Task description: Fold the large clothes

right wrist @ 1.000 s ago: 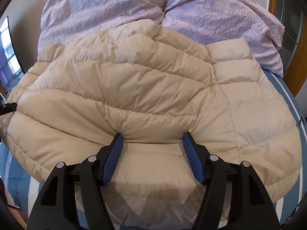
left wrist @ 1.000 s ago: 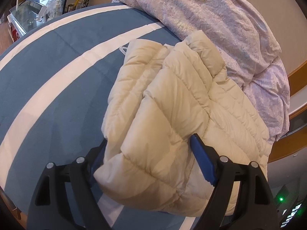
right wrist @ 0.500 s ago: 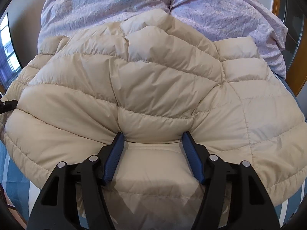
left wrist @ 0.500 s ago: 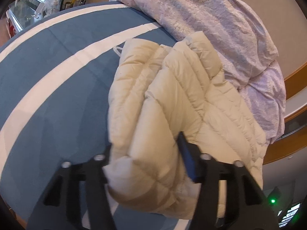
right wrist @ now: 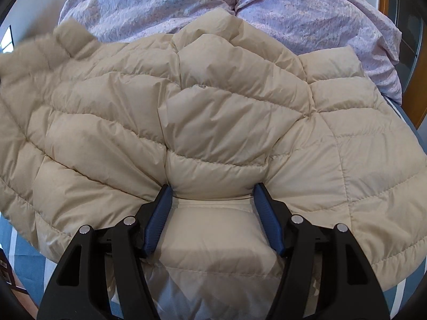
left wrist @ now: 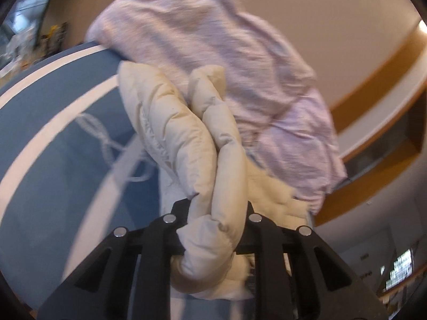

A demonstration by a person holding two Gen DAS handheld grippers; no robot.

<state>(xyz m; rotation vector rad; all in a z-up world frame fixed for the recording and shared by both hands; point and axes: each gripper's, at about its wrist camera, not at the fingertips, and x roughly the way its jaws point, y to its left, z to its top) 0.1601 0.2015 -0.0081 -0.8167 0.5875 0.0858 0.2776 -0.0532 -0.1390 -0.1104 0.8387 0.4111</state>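
- Now the step in hand looks like the first fold: a cream quilted down jacket (right wrist: 213, 122) lies spread on a blue bedsheet with white stripes (left wrist: 53, 146), its far edge up against a heap of lilac bedding (right wrist: 307, 16).
- The left gripper (left wrist: 213, 229) has a bunched end of the jacket, probably a sleeve or side edge, between its jaws; they are closing on it and the padded roll is already squeezed narrow there, raised clear of the sheet.
- The right gripper (right wrist: 213, 200) stands with its blue pads (right wrist: 157, 221) well apart, pressed into the near hem region; a puffed panel bulges between them, yet whether they pinch it or merely rest on it I cannot tell.
- In the right wrist view the jacket's far left corner (right wrist: 61, 40) is blurred and seems lifted, which fits the left side being carried.
- A white cord (left wrist: 106, 138) lies loose on the sheet beside the raised fold.
- Next move, as I judge it: carry the gripped end across the jacket's body toward its middle, keeping the right side pinned so the slippery, springy shell does not slide or puff back open.
- Containers: none is visible in either view, so nothing is held in one.
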